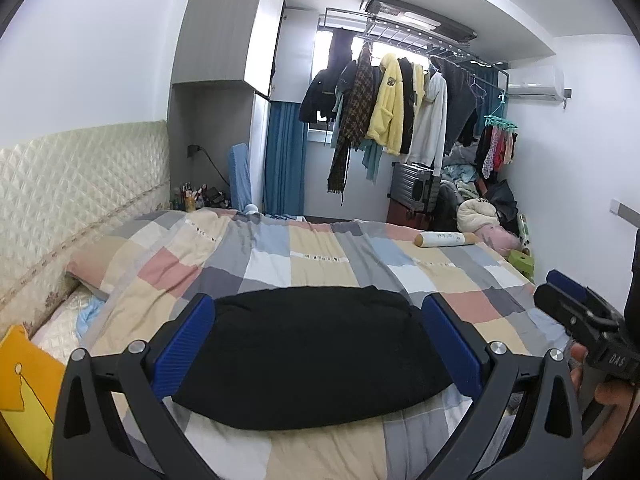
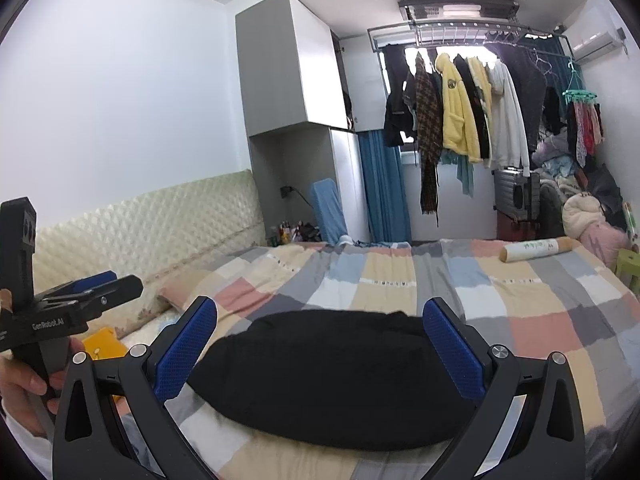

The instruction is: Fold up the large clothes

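The folded garment (image 1: 312,356) lies on the bed (image 1: 320,264), at its near edge. Beyond the garment, toward the bed's far right corner, a roll (image 1: 446,239) lies on the cover. The headboard (image 1: 80,184) runs along the bed's left side, with a pillow (image 1: 100,264) against it. Behind the bed's far end, clothes hang on a rack (image 1: 400,100) before the window; a suitcase (image 1: 412,188) stands under them. Left of the rack stands the wardrobe (image 1: 232,40). Right of the suitcase, a heap of laundry (image 1: 480,204) sits beside the bed.
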`<move>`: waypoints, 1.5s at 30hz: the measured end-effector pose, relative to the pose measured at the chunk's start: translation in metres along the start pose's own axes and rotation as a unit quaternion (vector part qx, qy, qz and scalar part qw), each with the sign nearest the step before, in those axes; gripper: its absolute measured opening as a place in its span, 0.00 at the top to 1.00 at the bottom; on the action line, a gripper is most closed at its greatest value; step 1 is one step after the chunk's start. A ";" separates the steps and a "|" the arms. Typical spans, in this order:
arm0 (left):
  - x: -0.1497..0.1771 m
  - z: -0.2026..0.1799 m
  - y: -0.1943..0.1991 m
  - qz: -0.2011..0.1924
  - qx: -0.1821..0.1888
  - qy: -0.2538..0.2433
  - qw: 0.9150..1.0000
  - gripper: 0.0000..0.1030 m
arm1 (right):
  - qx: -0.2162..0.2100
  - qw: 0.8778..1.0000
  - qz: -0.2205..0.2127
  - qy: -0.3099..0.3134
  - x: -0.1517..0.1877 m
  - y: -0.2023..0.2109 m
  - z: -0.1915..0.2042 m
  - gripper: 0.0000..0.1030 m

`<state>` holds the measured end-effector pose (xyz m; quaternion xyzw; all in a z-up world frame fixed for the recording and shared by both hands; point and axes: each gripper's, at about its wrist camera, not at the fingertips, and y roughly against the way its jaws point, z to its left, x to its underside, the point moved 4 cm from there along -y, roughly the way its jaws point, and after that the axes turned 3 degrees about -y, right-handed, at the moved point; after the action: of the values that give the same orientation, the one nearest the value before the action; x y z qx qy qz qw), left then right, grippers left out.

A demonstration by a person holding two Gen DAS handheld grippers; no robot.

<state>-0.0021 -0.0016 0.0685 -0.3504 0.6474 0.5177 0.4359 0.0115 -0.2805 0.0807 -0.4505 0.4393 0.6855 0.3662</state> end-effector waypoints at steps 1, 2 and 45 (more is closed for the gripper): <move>0.004 -0.001 0.001 0.001 -0.001 0.002 1.000 0.00 | 0.003 1.000 0.002 0.001 0.003 0.001 0.000 0.00; 0.009 0.000 -0.001 0.005 -0.002 0.003 1.000 0.00 | 0.007 1.000 0.006 0.002 0.007 0.001 0.001 0.00; 0.091 0.015 -0.030 0.099 -0.036 0.032 0.994 0.00 | 0.072 0.991 0.104 -0.036 0.105 -0.019 -0.017 0.00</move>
<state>-0.0065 0.0061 -0.0282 -0.3165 0.6735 0.5698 0.3488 -0.0006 -0.2789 -0.0272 -0.3501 0.5180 0.7024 0.3401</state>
